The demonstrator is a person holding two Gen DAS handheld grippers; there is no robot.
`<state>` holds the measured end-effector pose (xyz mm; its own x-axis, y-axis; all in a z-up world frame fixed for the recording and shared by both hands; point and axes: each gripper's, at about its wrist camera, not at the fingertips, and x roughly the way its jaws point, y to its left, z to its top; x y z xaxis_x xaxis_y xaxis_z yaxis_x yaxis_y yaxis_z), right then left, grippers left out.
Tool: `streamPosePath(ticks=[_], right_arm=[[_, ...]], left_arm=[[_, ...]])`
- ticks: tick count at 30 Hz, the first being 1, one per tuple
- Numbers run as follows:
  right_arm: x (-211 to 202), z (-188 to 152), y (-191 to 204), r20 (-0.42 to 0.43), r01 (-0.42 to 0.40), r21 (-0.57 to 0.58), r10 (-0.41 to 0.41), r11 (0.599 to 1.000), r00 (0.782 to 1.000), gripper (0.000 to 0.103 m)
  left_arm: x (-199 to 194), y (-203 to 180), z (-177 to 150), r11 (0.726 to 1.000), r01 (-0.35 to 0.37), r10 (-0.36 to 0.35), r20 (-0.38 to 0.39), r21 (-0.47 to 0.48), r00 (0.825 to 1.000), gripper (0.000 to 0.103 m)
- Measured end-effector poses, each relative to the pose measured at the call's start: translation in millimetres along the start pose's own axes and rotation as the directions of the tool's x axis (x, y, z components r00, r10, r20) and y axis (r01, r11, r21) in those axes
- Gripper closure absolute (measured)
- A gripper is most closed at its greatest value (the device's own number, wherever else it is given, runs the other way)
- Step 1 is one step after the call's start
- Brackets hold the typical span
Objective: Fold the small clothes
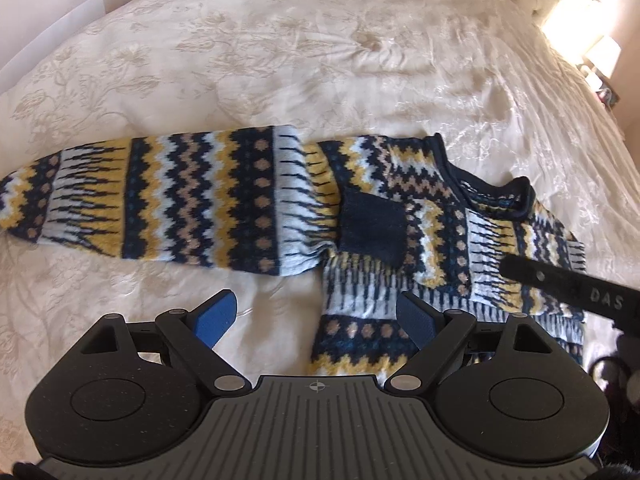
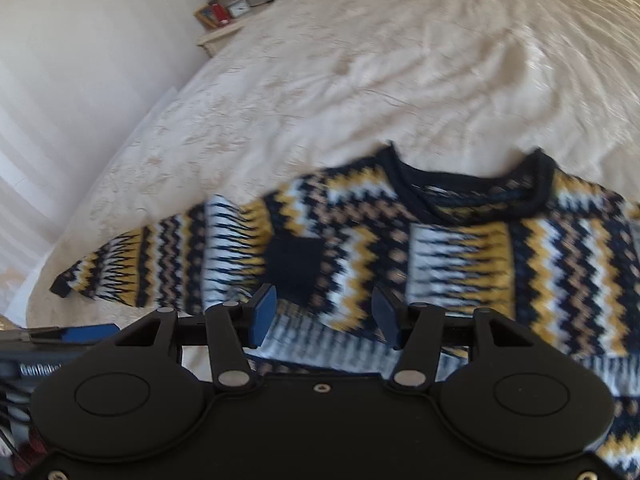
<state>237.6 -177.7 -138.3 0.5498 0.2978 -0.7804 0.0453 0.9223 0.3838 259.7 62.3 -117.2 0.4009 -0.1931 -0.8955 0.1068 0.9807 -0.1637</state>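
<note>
- Cream bedspread (image 1: 320, 60) carries the patterned sweater (image 1: 400, 208), lying flat, one sleeve (image 1: 160, 200) stretched out, the other's navy cuff (image 1: 372, 232) folded across the chest.
- My left gripper (image 1: 316, 320) hangs spread wide; my right gripper (image 2: 324, 316) is parted, pinching nothing.
- Risk: bulky knit may slide or bunch, and that folded cuff could flop back.
</note>
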Motion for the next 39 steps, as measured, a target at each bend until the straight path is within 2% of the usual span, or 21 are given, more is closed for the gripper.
streamPosePath(ticks=[7, 11, 17, 21, 24, 28, 31, 39], right_arm=[[-21, -14, -62, -0.010, 0.123, 0.098, -0.122, 0.988, 0.992, 0.042], [-30, -18, -96, -0.015, 0.181, 0.160, -0.181, 0.970, 0.983, 0.043], [-34, -21, -145, -0.039, 0.266, 0.230, -0.264, 0.936, 0.964, 0.043], [-32, -17, -172, -0.055, 0.306, 0.250, -0.302, 0.919, 0.952, 0.043], [-29, -11, -190, -0.060, 0.325, 0.258, -0.321, 0.910, 0.945, 0.042], [-22, -1, -208, -0.063, 0.338, 0.264, -0.333, 0.904, 0.941, 0.036], [-13, 5, -220, -0.073, 0.339, 0.273, -0.332, 0.900, 0.940, 0.035], [12, 11, -245, -0.104, 0.318, 0.309, -0.300, 0.896, 0.948, 0.035]], left_arm=[[33, -46, 16, 0.996, 0.021, -0.020, -0.018, 0.088, 1.000, 0.016], [52, -71, 22, 0.991, 0.007, -0.003, -0.031, 0.131, 1.000, 0.016], [82, -87, 27, 0.984, -0.060, 0.069, -0.051, 0.165, 0.996, 0.016], [112, -82, 27, 0.980, -0.118, 0.136, -0.109, 0.161, 0.985, 0.016], [131, -75, 24, 0.979, -0.131, 0.155, -0.151, 0.157, 0.976, 0.015], [141, -79, 24, 0.969, -0.144, 0.175, -0.149, 0.199, 0.973, 0.013], [145, -82, 27, 0.968, -0.154, 0.186, -0.154, 0.200, 0.970, 0.011], [144, -80, 32, 0.973, -0.138, 0.166, -0.146, 0.186, 0.975, 0.010]])
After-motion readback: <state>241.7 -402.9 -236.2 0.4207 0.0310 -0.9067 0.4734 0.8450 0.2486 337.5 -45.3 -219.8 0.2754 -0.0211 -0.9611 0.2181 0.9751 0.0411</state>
